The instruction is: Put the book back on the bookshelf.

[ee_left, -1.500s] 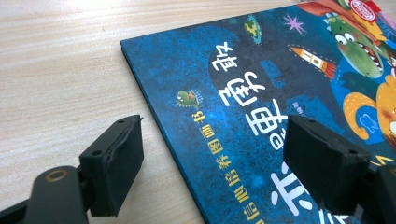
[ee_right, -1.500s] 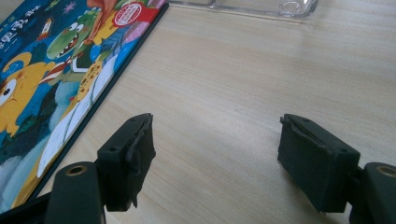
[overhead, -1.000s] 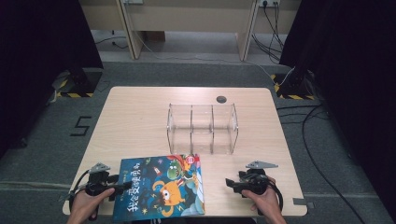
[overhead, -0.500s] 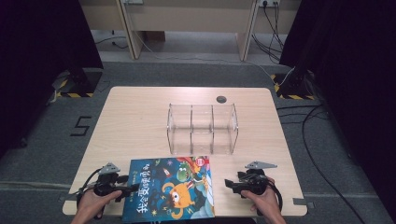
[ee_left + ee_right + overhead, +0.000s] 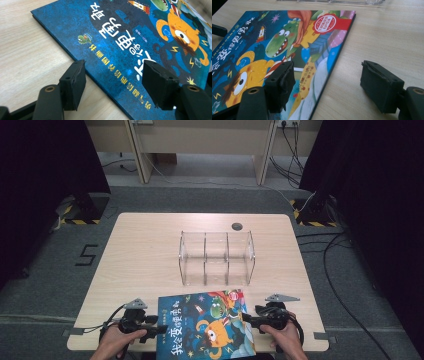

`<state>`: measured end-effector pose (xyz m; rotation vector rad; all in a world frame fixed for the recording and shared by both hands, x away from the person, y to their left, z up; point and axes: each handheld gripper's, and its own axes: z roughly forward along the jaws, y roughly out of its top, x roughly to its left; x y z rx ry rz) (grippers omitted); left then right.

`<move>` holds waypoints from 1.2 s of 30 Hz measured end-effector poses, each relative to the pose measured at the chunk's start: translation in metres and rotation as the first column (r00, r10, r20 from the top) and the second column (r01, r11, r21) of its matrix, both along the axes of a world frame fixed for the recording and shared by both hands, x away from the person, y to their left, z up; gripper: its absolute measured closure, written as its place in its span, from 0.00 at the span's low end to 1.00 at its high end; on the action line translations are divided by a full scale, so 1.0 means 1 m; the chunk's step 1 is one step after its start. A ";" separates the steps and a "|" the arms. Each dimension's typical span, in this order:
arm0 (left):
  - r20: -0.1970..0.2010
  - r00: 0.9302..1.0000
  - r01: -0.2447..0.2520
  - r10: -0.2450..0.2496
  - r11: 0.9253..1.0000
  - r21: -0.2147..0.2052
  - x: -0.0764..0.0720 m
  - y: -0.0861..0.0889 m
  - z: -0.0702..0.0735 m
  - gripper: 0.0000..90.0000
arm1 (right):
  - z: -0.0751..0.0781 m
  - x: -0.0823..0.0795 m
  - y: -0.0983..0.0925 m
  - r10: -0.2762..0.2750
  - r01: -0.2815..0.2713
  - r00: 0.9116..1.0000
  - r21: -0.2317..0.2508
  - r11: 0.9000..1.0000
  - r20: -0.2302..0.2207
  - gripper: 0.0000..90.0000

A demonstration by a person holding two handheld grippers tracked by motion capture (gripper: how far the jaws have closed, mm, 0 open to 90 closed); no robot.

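Glossy flat picture book (image 5: 205, 327) on pale wood-grain table (image 5: 145, 250). Left gripper (image 5: 113, 82) jaws have just been narrowing, straddling book's edge, unclamped; right gripper (image 5: 327, 83) likewise released.

Black hand-held gripper (image 5: 152, 326), grey plate

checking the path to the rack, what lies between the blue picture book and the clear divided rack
Nothing: in the high view a narrow strip of bare wooden table separates the blue picture book from the clear divided plastic rack.
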<state>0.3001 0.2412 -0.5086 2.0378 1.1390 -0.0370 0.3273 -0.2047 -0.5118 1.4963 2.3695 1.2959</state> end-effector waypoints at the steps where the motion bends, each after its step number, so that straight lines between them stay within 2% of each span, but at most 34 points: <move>1: 0.000 1.000 0.001 -0.001 1.000 0.001 0.000 -0.001 0.000 0.39 | 0.000 0.000 0.000 0.000 0.000 1.000 0.000 1.000 0.000 0.31; 9: 0.007 1.000 0.022 -0.021 1.000 -0.003 0.001 -0.016 0.000 0.39 | 0.000 -0.001 -0.003 -0.009 0.009 1.000 0.019 1.000 -0.007 0.32; 17: 0.004 0.998 0.055 -0.055 0.998 -0.014 0.003 -0.033 -0.001 0.39 | -0.002 -0.001 -0.008 -0.051 0.052 0.998 0.060 0.997 -0.022 0.31; 19: 0.007 0.999 0.054 -0.053 0.999 -0.009 0.003 -0.035 0.000 0.39 | -0.001 -0.001 -0.008 -0.057 0.058 0.998 0.054 0.997 -0.019 0.30; 26: 0.016 0.999 0.052 -0.052 0.999 -0.006 0.002 -0.036 -0.001 0.39 | -0.003 -0.003 -0.010 -0.091 0.092 0.996 0.085 0.992 -0.019 0.30; 29: 0.026 0.998 0.060 -0.060 0.998 0.008 0.000 -0.039 0.000 0.38 | -0.004 -0.003 -0.013 -0.124 0.133 0.990 0.141 0.981 -0.064 0.30; 30: 0.026 0.997 0.066 -0.066 0.998 0.014 0.000 -0.040 0.000 0.38 | -0.004 -0.002 -0.016 -0.145 0.162 0.984 0.182 0.970 -0.100 0.30; 31: 0.025 0.997 0.068 -0.068 0.998 0.016 0.000 -0.040 0.000 0.38 | -0.005 -0.001 -0.019 -0.153 0.175 0.981 0.207 0.963 -0.116 0.30; 33: 0.022 0.997 0.068 -0.068 0.998 0.014 0.001 -0.040 0.000 0.38 | -0.006 -0.001 -0.021 -0.168 0.197 0.976 0.242 0.950 -0.137 0.30; 35: 0.013 0.998 0.058 -0.058 0.998 -0.006 0.001 -0.040 0.000 0.37 | -0.007 -0.002 -0.022 -0.187 0.223 0.970 0.264 0.938 -0.155 0.29; 36: 0.012 0.998 0.057 -0.057 0.998 -0.011 0.000 -0.041 -0.001 0.35 | -0.007 -0.002 -0.021 -0.194 0.231 0.968 0.263 0.937 -0.157 0.29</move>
